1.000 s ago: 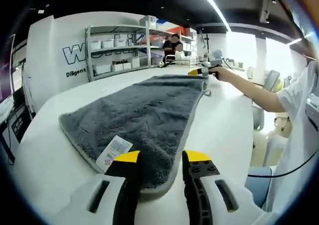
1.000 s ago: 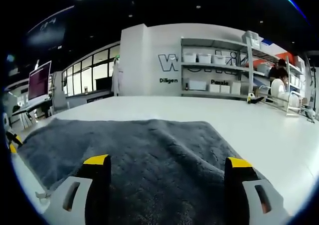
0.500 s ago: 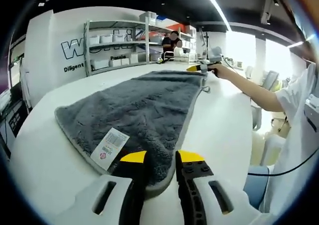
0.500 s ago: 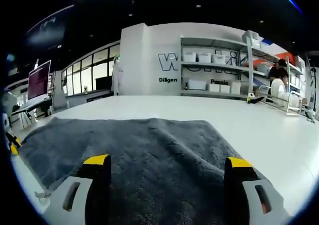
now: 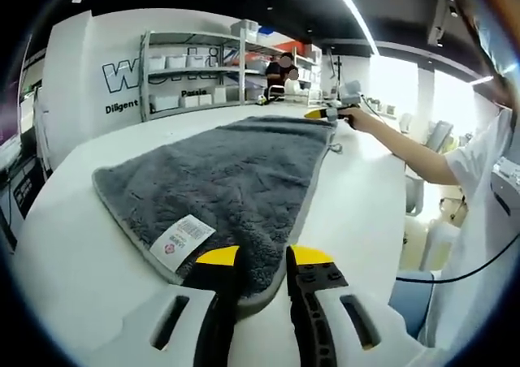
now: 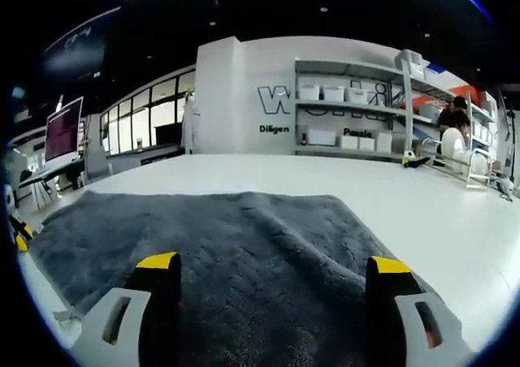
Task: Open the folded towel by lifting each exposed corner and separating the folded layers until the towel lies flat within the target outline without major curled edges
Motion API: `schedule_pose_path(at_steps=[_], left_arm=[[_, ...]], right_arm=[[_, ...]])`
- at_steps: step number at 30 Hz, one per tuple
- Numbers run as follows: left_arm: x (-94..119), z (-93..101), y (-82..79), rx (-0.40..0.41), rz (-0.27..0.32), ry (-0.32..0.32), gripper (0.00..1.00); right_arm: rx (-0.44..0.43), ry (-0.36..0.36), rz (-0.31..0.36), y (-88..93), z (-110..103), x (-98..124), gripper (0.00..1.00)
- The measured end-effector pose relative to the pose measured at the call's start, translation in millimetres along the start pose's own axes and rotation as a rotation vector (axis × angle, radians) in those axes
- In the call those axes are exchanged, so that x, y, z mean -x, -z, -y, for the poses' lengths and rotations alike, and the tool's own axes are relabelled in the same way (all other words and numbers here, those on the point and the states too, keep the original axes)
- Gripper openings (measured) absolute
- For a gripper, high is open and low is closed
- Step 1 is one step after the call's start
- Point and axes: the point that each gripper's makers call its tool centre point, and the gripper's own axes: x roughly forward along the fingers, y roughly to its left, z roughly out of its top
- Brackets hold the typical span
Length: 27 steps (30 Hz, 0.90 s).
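Towel unmoved on white table, shelves behind

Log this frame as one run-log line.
towel: spread on table | left gripper: shut on towel corner | right gripper: open over towel edge

My left gripper has two black jaws with yellow tips, set in pale grey housings with slotted openings; small screws dot the right-hand jaw. My right gripper has the same yellow-capped black jaws and grey slotted mounts. I wear a white short-sleeved shirt, and a thin black cable trails beside me.
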Motion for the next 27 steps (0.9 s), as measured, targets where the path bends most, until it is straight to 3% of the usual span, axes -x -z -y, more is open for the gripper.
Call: schedule_pose_path(at_steps=[27], left_arm=[[20.9, -5.8, 10.0, 0.025, -0.002, -0.027, 0.18]], right_arm=[[0.013, 0.0, -0.015, 2.5, 0.3, -1.4, 0.96]])
